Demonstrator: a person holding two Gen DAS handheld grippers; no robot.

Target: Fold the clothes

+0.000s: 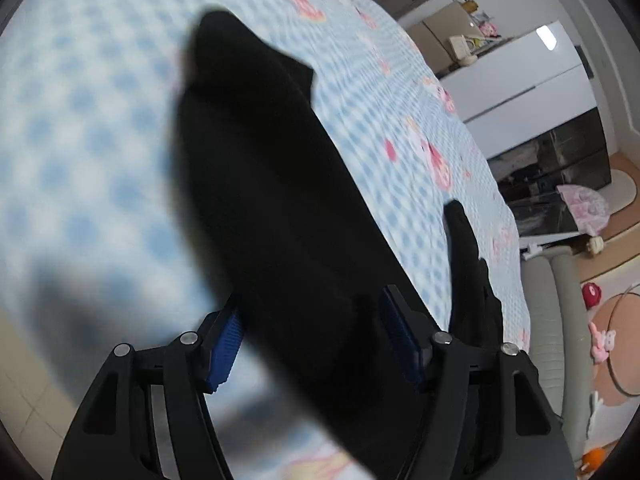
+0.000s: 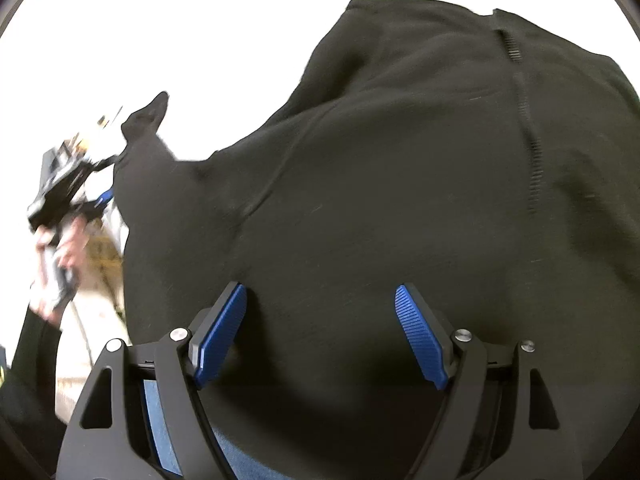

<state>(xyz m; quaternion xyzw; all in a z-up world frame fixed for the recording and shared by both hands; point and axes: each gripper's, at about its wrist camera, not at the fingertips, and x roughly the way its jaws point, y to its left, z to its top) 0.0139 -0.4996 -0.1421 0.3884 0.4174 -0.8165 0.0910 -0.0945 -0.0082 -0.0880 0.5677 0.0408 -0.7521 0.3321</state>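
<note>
Blue ribbed pads (image 2: pixel 420 336) of the right gripper (image 2: pixel 320 332) stand wide apart, with the black garment (image 2: pixel 380 168) spread across the gap between them, so these jaws are open and not pinching cloth. Seen from the left wrist, the left gripper (image 1: pixel 308 340) also has its pads parted, and a dark band of the garment (image 1: pixel 260 184) runs between them, lifted over the bed (image 1: pixel 88 128) with its blue checked sheet; whether they bite the fabric I cannot tell. From the right wrist, that gripper (image 2: pixel 105 197) sits at the garment's edge near a pointed corner, held in a hand (image 2: pixel 60 248). My judgement: a fold goes well if each side takes one layer near a corner, keeps the edge taut and lays it flat.
</note>
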